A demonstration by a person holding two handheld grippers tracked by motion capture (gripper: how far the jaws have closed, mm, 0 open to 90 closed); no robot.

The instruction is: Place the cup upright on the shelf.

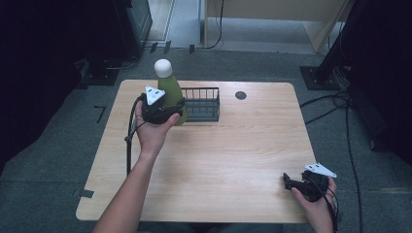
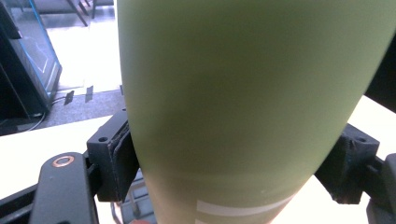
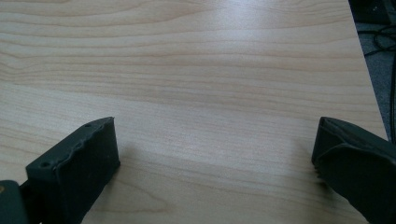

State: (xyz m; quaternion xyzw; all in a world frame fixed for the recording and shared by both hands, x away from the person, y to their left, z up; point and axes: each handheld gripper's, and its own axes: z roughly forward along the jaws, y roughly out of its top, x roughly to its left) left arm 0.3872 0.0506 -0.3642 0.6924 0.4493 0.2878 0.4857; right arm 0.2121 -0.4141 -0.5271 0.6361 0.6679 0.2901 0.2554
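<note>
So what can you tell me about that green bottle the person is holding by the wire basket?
The green bottle is tall with a matte olive body that narrows to a rounded white cap, and looks like coated metal. In the left gripper view a pale stripe crosses its lower part. It stands roughly upright at the table's far side, right beside the black wire basket. The left gripper clamps its body from both sides.

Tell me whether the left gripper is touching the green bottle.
Touching. In the left gripper view, both jaws of the left gripper press flat against the sides of the green bottle, with no gap showing between pad and bottle on either side.
</note>
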